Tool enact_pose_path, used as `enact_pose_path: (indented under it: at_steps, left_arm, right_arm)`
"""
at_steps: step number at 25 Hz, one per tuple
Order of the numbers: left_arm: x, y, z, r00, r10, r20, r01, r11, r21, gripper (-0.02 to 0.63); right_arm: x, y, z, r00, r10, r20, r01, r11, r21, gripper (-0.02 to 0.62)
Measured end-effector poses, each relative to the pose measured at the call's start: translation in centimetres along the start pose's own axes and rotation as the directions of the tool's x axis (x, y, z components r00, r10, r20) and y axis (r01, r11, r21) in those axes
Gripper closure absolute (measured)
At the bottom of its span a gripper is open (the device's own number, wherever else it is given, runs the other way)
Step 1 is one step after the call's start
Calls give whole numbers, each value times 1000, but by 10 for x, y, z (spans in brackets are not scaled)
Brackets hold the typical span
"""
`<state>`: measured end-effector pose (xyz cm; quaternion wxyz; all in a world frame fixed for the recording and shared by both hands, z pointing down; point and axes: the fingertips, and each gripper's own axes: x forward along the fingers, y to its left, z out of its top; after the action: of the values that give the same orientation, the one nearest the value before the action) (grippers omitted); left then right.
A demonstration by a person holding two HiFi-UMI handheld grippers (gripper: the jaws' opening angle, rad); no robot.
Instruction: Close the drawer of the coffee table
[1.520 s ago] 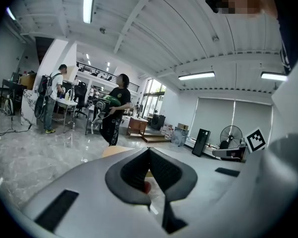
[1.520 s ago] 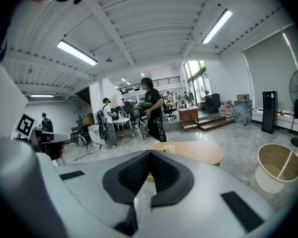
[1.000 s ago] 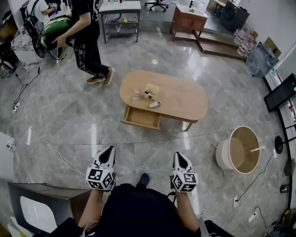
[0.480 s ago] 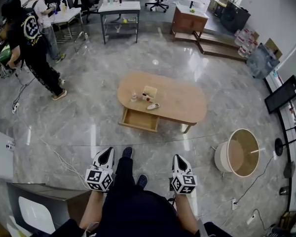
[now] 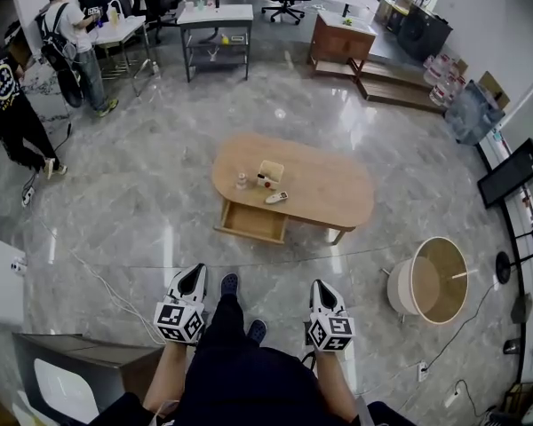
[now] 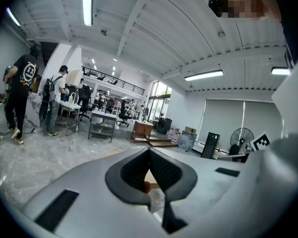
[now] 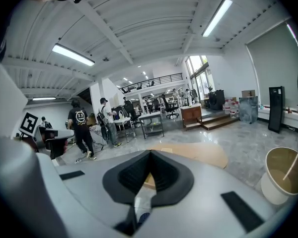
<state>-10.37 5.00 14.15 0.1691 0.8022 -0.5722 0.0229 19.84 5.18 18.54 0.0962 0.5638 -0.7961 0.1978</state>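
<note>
No legible txt in any view. Round print on far-left person's black T-shirt [image 5: 2, 82] too small to read; left gripper [image 5: 193, 273] & right gripper [image 5: 322, 285] cubes: square markers only.

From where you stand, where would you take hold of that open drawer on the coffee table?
Probably its front panel, approached from the near side: the drawer juts out of the coffee table toward us, so that board is nearest and faces us.
</note>
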Motion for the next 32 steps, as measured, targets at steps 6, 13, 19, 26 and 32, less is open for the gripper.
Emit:
enact_pose_path:
  at_steps: [6, 13, 19, 26, 32]
  left_arm:
    - [8, 16, -1, 1000, 16, -17, -16, 1000, -8, 581]
    - [29, 32, 7, 1000, 13, -17, -13, 1000, -3, 581]
    - [60, 49, 5, 999, 7, -44, -7, 1000, -6, 581]
    - [104, 69, -2, 997, -1, -72, 1, 1000, 4, 581]
    - [138, 85, -22, 997, -14, -73, 16, 1000, 18, 581]
  right_arm:
    - [17, 0, 8, 1000, 2, 10, -2, 999, 42, 569]
    - [42, 0, 19, 1000, -10, 7, 10, 1000, 13, 569]
    - [69, -6, 21, 999, -23, -25, 23, 1000, -2, 569]
    - [109, -24, 20, 998, -48, -51, 48, 999, -10, 569]
    - [142, -39, 0, 997, -63, -51, 61, 998, -32, 569]
